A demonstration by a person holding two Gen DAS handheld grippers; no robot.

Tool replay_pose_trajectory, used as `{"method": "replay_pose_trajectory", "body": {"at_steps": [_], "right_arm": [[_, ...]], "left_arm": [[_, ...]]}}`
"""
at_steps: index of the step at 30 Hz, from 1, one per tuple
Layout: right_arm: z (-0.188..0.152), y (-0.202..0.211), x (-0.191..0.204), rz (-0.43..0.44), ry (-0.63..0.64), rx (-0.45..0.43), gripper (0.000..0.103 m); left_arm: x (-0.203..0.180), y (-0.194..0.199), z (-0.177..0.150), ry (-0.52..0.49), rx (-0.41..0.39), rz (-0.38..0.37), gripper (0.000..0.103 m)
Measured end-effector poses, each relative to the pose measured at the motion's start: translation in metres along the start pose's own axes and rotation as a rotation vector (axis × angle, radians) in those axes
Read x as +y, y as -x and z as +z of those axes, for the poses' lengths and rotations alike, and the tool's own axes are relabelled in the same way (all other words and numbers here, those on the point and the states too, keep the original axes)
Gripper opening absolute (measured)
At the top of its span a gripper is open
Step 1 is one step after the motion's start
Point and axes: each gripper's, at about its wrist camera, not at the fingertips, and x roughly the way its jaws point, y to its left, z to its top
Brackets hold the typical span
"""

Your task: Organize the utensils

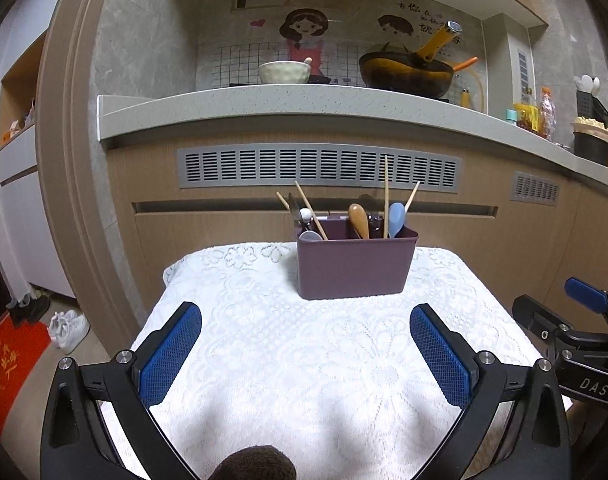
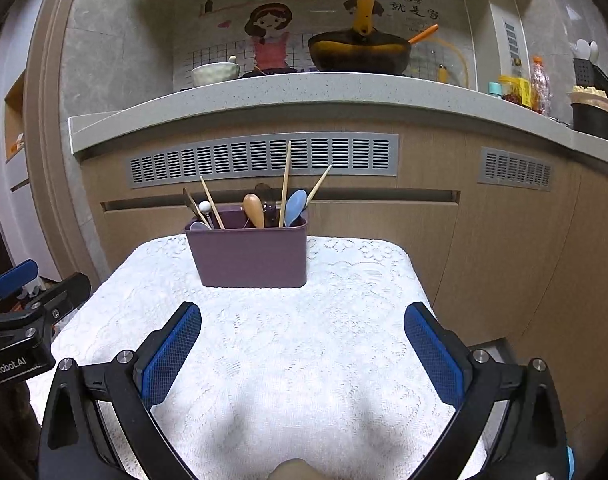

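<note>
A purple utensil holder (image 1: 354,266) stands at the far edge of a small table with a white lace cloth (image 1: 304,360). It holds wooden chopsticks (image 1: 385,196), a wooden spoon (image 1: 359,221), a light blue spoon (image 1: 396,218) and a white spoon (image 1: 310,235). The holder also shows in the right wrist view (image 2: 250,256). My left gripper (image 1: 306,354) is open and empty above the near part of the cloth. My right gripper (image 2: 303,354) is open and empty too, to the right of the left one.
A kitchen counter (image 1: 304,106) runs behind the table, with a bowl (image 1: 284,72), a dark wok (image 1: 406,74) and bottles (image 1: 538,116) on it. Wooden cabinets with grey vents (image 1: 320,166) stand below. White shoes (image 1: 68,330) and a red mat (image 1: 8,376) lie on the floor at left.
</note>
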Motion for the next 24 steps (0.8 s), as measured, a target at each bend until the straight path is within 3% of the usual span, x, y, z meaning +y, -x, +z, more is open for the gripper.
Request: {"method": "replay_pose_trajectory", "body": {"at_steps": [24], "right_arm": [[-0.0058, -0.0004, 0.0035, 0.000, -0.001, 0.011, 0.101]], "left_arm": [[0.0006, -0.0039, -0.0048, -0.005, 0.026, -0.017, 0.103]]}}
